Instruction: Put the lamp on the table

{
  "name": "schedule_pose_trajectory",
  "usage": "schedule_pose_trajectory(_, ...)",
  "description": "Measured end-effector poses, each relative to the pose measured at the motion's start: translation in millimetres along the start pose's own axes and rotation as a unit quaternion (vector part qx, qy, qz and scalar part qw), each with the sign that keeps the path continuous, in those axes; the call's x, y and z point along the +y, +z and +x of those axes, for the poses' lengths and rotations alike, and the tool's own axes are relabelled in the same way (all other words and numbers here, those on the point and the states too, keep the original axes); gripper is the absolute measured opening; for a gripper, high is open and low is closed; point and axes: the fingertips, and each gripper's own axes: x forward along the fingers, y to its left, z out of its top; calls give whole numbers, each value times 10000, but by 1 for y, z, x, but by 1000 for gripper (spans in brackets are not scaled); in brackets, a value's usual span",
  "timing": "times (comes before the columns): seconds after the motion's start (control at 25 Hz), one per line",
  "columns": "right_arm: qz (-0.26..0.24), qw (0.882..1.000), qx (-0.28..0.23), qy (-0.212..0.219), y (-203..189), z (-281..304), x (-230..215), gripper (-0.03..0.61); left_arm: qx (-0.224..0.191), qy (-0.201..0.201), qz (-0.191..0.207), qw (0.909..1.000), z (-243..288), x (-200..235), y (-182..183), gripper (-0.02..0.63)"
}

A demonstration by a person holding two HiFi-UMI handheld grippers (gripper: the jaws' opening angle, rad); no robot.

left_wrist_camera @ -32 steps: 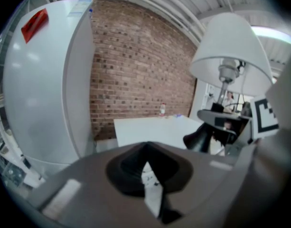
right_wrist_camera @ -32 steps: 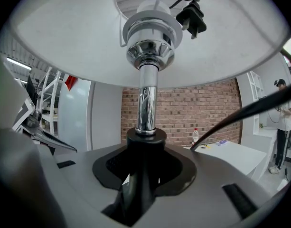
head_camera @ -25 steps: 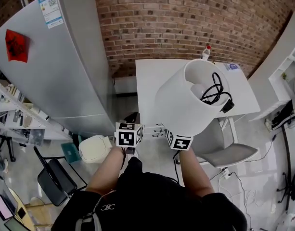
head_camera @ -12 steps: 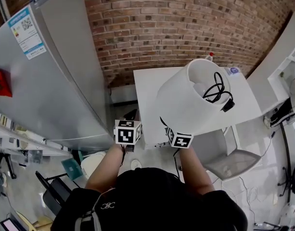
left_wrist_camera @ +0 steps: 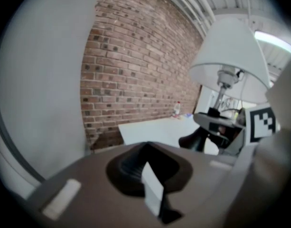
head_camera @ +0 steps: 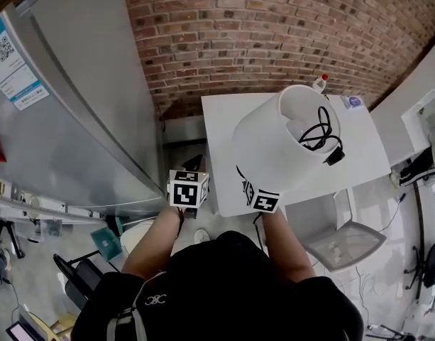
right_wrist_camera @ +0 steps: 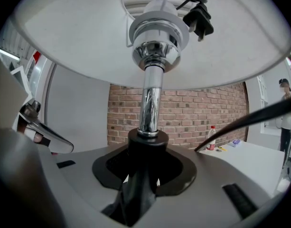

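Head view: lamp [head_camera: 270, 148] upright, axis vertical

Bright, even indoor light; strong fisheye bending.
In the head view the brick wall [head_camera: 274, 41] bows at the edges and the white worktop [head_camera: 362, 137] nearly glares. Both gripper views sit in dark round vignettes, near foreground blurred; a ceiling light [left_wrist_camera: 274, 40] burns out.

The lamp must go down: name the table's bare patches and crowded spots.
Bare on the table: left strip up to the brick wall, right end by the chair. Crowded: far right corner, with bottle and blue item. The lamp hides the middle.
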Motion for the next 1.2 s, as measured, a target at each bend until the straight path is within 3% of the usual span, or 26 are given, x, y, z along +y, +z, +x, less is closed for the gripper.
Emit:
schedule_pose_trajectory(0.64,-275,9970,436,583,-53,129,17,117,305,899,-389,9947,18,45,2,0)
schedule_pose_trajectory(0.92,-376,9941,419,930,-67,195,42,117,476,1387,-746,9864,17,77,-12,0)
schedule_pose_trajectory(1.2,-521,9914,541,1070,-89,254,55,117,672,1593,-841,9813,26,94,-24,0)
